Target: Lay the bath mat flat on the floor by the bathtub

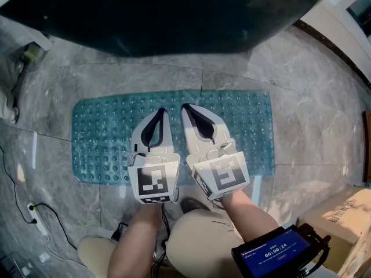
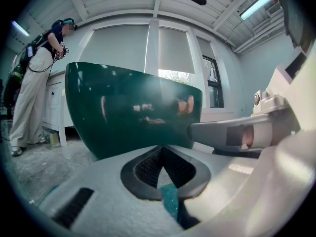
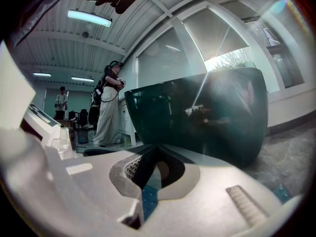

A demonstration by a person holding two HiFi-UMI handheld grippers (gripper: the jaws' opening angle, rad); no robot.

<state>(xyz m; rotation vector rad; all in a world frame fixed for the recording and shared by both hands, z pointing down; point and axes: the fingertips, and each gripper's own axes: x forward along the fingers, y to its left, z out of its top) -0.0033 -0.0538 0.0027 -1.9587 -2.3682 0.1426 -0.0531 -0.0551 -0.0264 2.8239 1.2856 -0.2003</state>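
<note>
The teal studded bath mat [image 1: 98, 138] lies spread flat on the grey stone floor, just in front of the dark green bathtub [image 1: 162, 16]. My left gripper [image 1: 163, 110] and right gripper [image 1: 185, 106] hover side by side over the mat's middle, tips pointing at the tub. Both are shut with nothing between the jaws. In the left gripper view the closed left gripper [image 2: 162, 146] faces the bathtub [image 2: 128, 112], with a sliver of mat [image 2: 170, 201] showing below. The right gripper view shows the shut right gripper [image 3: 157, 145], the bathtub [image 3: 207, 112] and a strip of mat [image 3: 148, 199].
A cardboard box [image 1: 342, 219] stands at the right near my legs. A power strip with a black cable [image 1: 37, 219] lies on the floor at the left. A person [image 2: 32, 83] stands by a white cabinet beyond the tub's left end.
</note>
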